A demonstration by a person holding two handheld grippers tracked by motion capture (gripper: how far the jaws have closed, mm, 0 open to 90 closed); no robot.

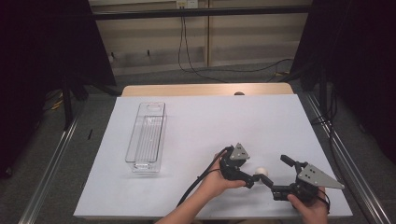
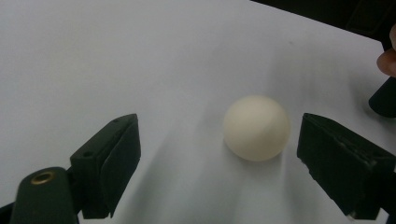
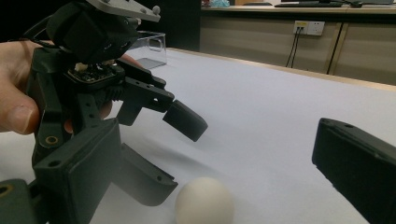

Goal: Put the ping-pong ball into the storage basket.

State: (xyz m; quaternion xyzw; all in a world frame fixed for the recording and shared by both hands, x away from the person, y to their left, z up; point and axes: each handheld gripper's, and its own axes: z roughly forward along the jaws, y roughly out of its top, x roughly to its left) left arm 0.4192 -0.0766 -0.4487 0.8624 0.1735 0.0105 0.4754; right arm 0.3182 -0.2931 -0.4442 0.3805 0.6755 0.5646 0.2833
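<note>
My left claw (image 2: pixel 219 154) sits open around the ball (image 2: pixel 256 128) on the counter (image 1: pixel 196 140), gripping nothing; off-centre, it could squirt sideways on closing. My right claw (image 1: pixel 275 170), empty, gapes nearby.

White ball (image 3: pixel 204 201): lower part cut off by the right gripper view's bottom edge. Left gripper (image 1: pixel 256 179): fingers partly hidden behind that ball in the high view. Clear bin (image 1: pixel 146 137): contents indiscernible.
</note>
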